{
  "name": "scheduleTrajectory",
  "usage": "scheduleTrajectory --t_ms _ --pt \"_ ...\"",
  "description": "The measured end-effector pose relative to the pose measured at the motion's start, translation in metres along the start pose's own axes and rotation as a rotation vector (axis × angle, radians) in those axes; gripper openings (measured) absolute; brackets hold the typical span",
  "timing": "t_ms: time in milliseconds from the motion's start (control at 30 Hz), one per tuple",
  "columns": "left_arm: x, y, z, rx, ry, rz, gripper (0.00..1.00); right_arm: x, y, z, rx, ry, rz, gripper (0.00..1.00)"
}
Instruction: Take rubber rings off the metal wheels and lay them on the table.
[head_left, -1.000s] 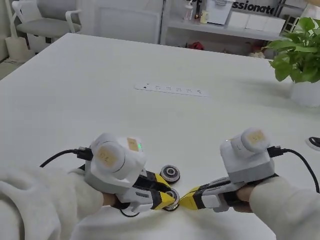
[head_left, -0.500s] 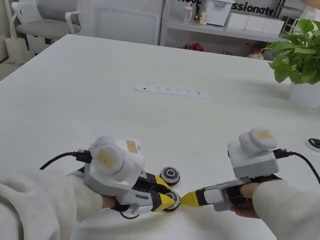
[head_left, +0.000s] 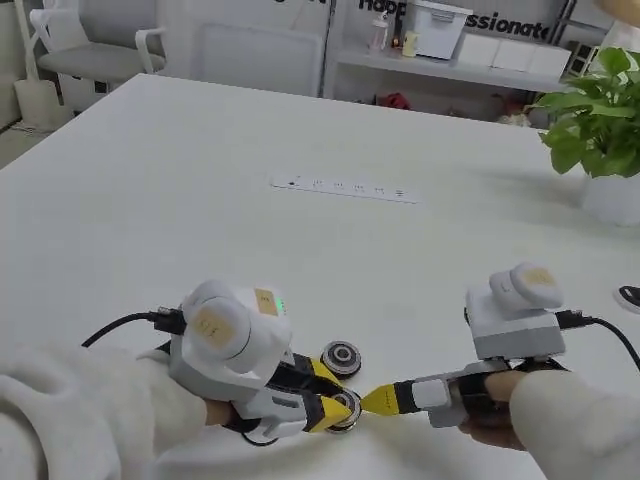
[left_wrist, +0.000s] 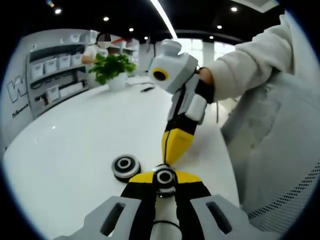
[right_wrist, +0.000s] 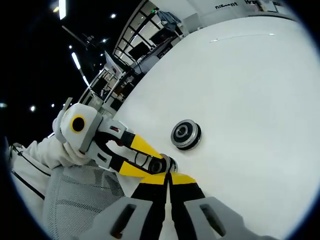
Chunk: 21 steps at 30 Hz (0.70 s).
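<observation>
The metal wheel (left_wrist: 165, 177) I am working on sits clamped between the jaws of my left gripper (head_left: 338, 406), low over the table (head_left: 300, 260). Its dark rubber ring (left_wrist: 155, 176) looks not yet off. I hold it there so the rim faces my right gripper (right_wrist: 169, 176), whose jaws are pressed together with their tips at that rim. Whether they nip the ring I cannot tell. A second wheel (head_left: 341, 353) lies just beside, on the table.

Shiny metal wheel (left_wrist: 165, 177), matt tbl (head_left: 180, 180)
</observation>
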<state>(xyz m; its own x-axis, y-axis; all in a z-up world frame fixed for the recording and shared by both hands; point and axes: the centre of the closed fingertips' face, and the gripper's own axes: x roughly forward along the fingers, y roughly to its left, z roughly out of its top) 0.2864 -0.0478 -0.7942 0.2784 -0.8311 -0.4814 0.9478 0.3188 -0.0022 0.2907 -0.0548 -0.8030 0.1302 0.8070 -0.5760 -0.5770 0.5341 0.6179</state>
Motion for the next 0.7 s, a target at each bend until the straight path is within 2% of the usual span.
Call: scheduleTrajectory --t_ms 700 --pt "0.0000 0.0002 -0.0004 0.007 0.003 0.005 0.14 0.0028 0.0092 0.0044 -0.006 0.003 0.021 0.00"
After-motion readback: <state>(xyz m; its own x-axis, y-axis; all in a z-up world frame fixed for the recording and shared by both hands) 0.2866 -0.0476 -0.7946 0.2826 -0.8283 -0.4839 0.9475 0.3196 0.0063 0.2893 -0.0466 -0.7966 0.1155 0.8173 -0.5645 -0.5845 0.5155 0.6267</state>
